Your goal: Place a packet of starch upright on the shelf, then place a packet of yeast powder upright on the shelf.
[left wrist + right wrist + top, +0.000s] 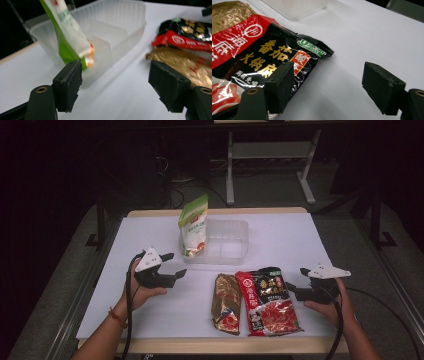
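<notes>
The left gripper (170, 265), at the left-centre of the high view, has its jaws apart with nothing between them and sits clear of the green-and-white pouch (193, 227). That pouch stands propped in the left end of the clear plastic tray (235, 251), upper centre of the frame, likely leaned on the wall so it stays upright. It is a glossy stand-up bag with an orange patch near its base. At the lower right, the right gripper (294, 281) waits with jaws spread just beside the red-and-black hotpot packet (267, 302), probably ready to take it. A gold packet (227, 302) lies touching that packet's left edge.
</notes>
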A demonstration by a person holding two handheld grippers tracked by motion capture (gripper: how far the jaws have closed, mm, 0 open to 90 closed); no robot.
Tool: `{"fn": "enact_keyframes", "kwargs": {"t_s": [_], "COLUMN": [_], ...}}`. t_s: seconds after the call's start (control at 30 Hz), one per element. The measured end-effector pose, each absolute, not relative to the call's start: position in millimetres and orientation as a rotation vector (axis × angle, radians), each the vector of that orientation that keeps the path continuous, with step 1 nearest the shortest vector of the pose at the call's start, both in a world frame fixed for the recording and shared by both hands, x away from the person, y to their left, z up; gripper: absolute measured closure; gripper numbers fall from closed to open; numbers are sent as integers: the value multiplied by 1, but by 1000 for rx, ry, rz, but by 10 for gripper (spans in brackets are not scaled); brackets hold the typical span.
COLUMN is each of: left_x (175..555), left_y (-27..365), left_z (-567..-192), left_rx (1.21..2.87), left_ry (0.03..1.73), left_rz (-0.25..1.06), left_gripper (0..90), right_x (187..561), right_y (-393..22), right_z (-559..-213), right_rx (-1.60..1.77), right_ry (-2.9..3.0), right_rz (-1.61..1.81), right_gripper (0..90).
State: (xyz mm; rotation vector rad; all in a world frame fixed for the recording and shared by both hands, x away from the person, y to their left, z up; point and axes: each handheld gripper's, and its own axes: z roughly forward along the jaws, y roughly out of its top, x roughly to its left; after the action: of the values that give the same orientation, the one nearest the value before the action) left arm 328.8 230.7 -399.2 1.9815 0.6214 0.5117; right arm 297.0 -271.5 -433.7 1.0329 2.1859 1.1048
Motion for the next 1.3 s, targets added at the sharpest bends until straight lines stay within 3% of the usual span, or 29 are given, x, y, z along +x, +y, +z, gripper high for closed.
{"fn": "enact_keyframes", "kwargs": {"t_s": [0.4,0.77,1.1,1.3], "left_x": [295,294,315,333], "left_y": [258,248,206,170], "left_z": [-433,-435,-434,-434], "left_rx": [2072,2053,2041,2045], "left_ry": [662,699,669,624], "left_rz": [369,299,56,-2], "left_gripper": [244,231,171,172], "right_x": [298,299,293,291], "right_y": [-274,-274,-276,-273], "right_z": [-434,-436,-435,-435], "right_rx": [1032,1030,1034,1022], "right_ry": [2184,2188,2178,2189], "right_rz": [1101,1104,1090,1083], "right_gripper": [254,255,258,261]}}
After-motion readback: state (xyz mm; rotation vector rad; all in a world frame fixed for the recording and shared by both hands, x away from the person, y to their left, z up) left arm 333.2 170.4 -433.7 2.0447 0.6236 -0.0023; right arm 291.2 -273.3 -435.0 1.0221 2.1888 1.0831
